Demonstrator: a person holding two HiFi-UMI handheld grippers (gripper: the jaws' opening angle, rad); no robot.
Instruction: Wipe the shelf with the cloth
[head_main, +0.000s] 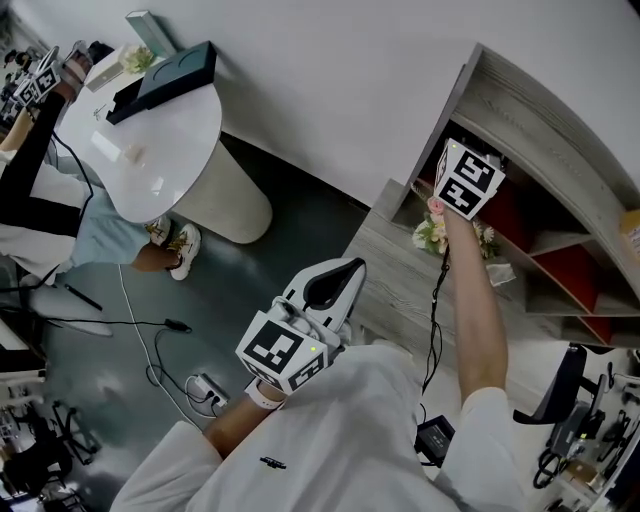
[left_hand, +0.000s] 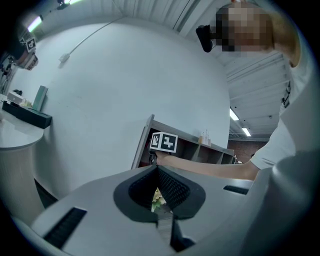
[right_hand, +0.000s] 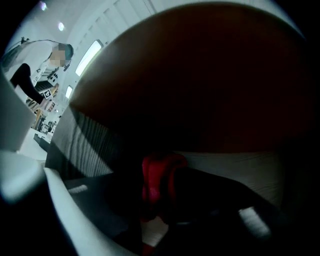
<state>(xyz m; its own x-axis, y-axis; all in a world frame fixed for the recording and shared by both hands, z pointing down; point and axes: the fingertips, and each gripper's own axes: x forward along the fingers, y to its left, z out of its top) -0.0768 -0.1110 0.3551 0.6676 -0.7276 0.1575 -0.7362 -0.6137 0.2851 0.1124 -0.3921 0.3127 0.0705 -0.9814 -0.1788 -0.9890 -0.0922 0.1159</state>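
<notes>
The grey wooden shelf (head_main: 520, 105) with red back panels stands at the right. My right gripper (head_main: 468, 180) reaches into its upper left compartment; in the head view its marker cube hides the jaws. In the right gripper view this gripper (right_hand: 157, 197) is shut on a bunched red cloth (right_hand: 159, 180), just above the pale shelf board (right_hand: 235, 167) in a dark compartment. My left gripper (head_main: 343, 270) is held low in front of my chest, away from the shelf, with its jaws together and nothing in them. In its own view, this gripper (left_hand: 162, 202) points at the shelf (left_hand: 200, 147).
A small bunch of flowers (head_main: 432, 236) sits on the grey counter (head_main: 395, 265) below the compartment. A round white table (head_main: 160, 150) carrying a dark box (head_main: 165, 78) stands at the left, with a seated person (head_main: 40, 190) beside it. Cables (head_main: 160, 350) lie on the floor.
</notes>
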